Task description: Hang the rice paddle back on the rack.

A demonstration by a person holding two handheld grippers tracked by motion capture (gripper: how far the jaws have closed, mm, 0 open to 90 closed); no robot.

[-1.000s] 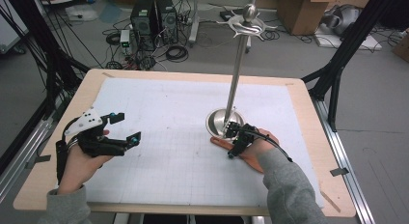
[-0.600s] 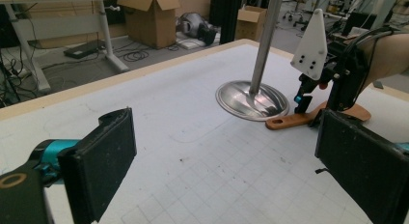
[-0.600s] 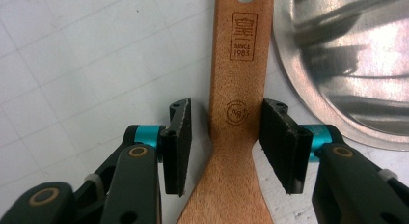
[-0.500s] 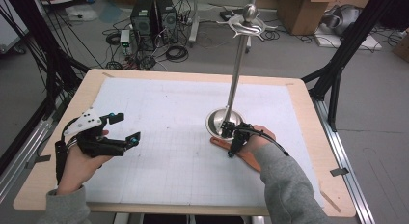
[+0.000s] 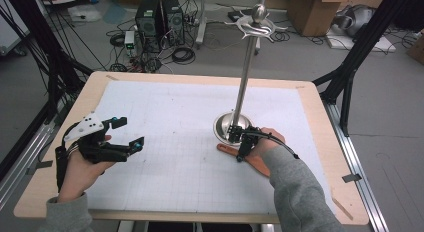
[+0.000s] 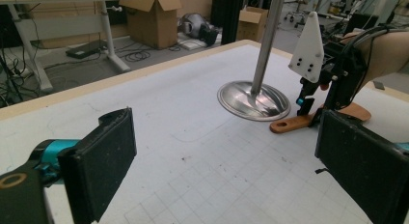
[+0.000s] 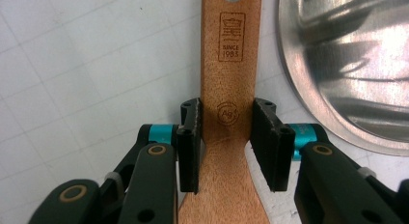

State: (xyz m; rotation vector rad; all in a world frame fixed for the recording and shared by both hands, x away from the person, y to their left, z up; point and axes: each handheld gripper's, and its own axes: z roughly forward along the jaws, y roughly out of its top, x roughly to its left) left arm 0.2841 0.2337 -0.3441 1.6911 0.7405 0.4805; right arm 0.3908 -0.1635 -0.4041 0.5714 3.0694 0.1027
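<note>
Right gripper (image 7: 226,132) closing around a flat brown wooden spatula (image 7: 230,79) beside a polished steel stand base (image 7: 347,64).

The spatula lies flat on the white gridded table mat (image 5: 175,142), its handle touching both pads; the jaws have just been closing onto it. The left gripper (image 5: 127,137) hovers well apart, jaws wide, holding nothing.

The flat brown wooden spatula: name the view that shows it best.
The right gripper view: the flat brown wooden spatula lies between the right tongs, its stamped marks and hanging hole readable. The left gripper view shows its handle beside the steel stand base. In the high view the hand covers most of it.
</note>
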